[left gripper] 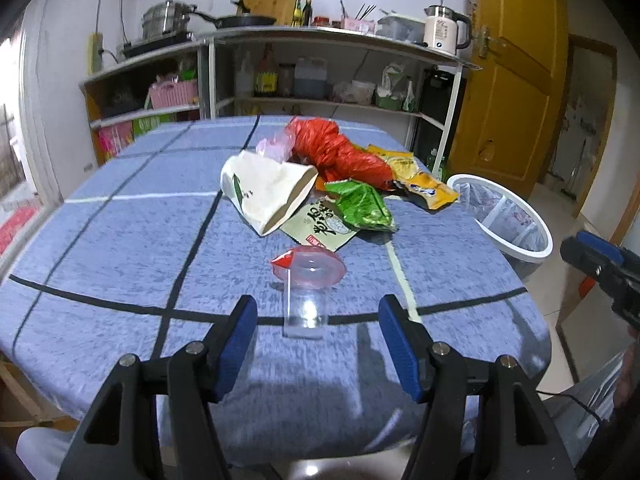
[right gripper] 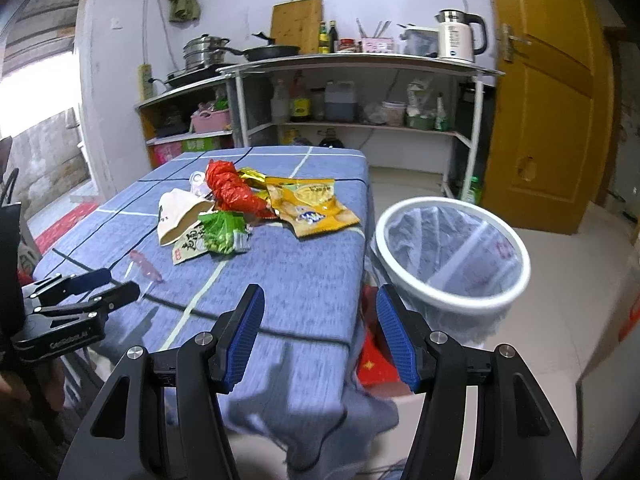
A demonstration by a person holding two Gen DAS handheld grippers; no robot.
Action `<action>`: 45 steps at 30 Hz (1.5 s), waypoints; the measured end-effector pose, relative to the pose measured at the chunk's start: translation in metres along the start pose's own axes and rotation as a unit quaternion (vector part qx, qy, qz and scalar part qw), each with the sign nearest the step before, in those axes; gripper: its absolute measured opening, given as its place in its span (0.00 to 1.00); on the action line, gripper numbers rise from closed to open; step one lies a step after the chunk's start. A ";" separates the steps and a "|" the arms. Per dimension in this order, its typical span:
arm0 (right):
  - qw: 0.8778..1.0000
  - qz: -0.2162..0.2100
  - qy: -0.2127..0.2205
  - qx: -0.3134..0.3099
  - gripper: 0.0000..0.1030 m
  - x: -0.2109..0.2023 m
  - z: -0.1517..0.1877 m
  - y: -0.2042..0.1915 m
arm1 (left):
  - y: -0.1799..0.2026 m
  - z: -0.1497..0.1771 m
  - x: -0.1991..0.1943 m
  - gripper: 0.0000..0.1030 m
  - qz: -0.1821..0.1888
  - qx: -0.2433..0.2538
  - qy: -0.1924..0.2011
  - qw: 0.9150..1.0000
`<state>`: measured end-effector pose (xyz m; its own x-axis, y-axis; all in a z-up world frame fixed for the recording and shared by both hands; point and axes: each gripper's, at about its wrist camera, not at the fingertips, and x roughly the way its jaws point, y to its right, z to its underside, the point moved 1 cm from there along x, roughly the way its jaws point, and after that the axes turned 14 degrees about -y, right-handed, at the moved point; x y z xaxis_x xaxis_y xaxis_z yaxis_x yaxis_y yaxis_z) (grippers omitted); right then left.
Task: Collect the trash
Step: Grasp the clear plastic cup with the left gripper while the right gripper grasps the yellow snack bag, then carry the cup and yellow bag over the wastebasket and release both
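Note:
A clear plastic cup with a pink lid (left gripper: pixel 308 280) lies on the blue checked tablecloth (left gripper: pixel 120 240), just ahead of my open, empty left gripper (left gripper: pixel 318 322). Behind it lies a pile of trash: a white paper bag (left gripper: pixel 268 192), a green wrapper (left gripper: pixel 362 206), a red plastic bag (left gripper: pixel 336 152) and a yellow snack bag (left gripper: pixel 424 184). A white bin lined with clear plastic (right gripper: pixel 452 248) stands on the floor right of the table. My right gripper (right gripper: pixel 320 312) is open and empty over the table's near right corner, next to the bin.
A metal shelf unit (right gripper: pixel 360 92) with pots, bottles and a kettle (right gripper: pixel 460 36) stands behind the table. A yellow door (right gripper: pixel 552 100) is at the right. Something red (right gripper: pixel 376 364) lies on the floor under the table's edge.

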<state>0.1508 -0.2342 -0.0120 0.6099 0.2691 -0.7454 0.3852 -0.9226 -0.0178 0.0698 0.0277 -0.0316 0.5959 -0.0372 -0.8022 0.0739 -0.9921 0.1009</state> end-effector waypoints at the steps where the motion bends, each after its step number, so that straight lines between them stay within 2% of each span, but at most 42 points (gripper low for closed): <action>1: 1.000 -0.005 -0.003 -0.005 0.58 0.005 -0.006 0.001 | -0.002 -0.002 0.003 0.63 0.002 -0.002 -0.003 1.000; 7: 0.998 -0.040 -0.042 -0.030 0.58 0.051 -0.047 0.012 | -0.005 -0.012 0.016 0.63 0.024 -0.011 -0.023 0.999; 10: 0.995 -0.061 -0.060 -0.042 0.58 0.071 -0.064 0.015 | -0.005 -0.015 0.023 0.55 0.034 -0.010 -0.034 0.999; 12: 0.993 -0.077 -0.072 -0.043 0.58 0.083 -0.074 0.021 | -0.005 -0.018 0.029 0.45 0.038 -0.010 -0.042 0.998; 14: 0.992 -0.087 -0.084 -0.040 0.58 0.097 -0.085 0.028 | -0.005 -0.020 0.031 0.41 0.038 -0.007 -0.043 0.998; 17: 0.991 -0.081 -0.100 -0.037 0.58 0.118 -0.103 0.040 | -0.004 -0.023 0.033 0.40 0.044 -0.004 -0.043 0.998; 22: 0.986 -0.095 -0.128 -0.040 0.58 0.157 -0.130 0.052 | -0.004 -0.028 0.034 0.40 0.054 -0.001 -0.042 0.998; 28: 0.980 -0.094 -0.162 -0.060 0.58 0.193 -0.144 0.048 | -0.007 -0.038 0.035 0.40 0.066 -0.003 -0.037 0.997; 31: 0.979 -0.093 -0.169 -0.071 0.57 0.198 -0.144 0.044 | -0.008 -0.040 0.037 0.40 0.069 -0.005 -0.040 0.997; 32: 0.979 -0.089 -0.171 -0.073 0.54 0.199 -0.144 0.044 | -0.008 -0.041 0.037 0.40 0.070 -0.005 -0.041 0.997; 34: 0.979 -0.080 -0.171 -0.075 0.28 0.199 -0.144 0.042 | -0.008 -0.041 0.038 0.40 0.072 -0.004 -0.042 0.997; 35: 0.979 -0.078 -0.171 -0.073 0.26 0.199 -0.144 0.043 | -0.008 -0.041 0.038 0.40 0.072 -0.004 -0.041 0.997; 37: 0.980 -0.075 -0.172 -0.071 0.13 0.197 -0.143 0.044 | -0.006 -0.041 0.037 0.40 0.072 -0.002 -0.039 0.997; 40: 0.979 -0.077 -0.174 -0.068 0.07 0.193 -0.140 0.046 | -0.006 -0.041 0.035 0.40 0.068 -0.002 -0.037 0.997; 45: 0.982 -0.076 -0.165 -0.050 0.03 0.175 -0.133 0.052 | -0.005 -0.042 0.028 0.40 0.064 -0.002 -0.028 0.998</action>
<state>0.3694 -0.1986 -0.0545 0.2890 0.2828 -0.9146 0.5314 -0.8421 -0.0924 0.1198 0.0367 -0.0297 0.5559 -0.1696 -0.8138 0.0044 -0.9784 0.2069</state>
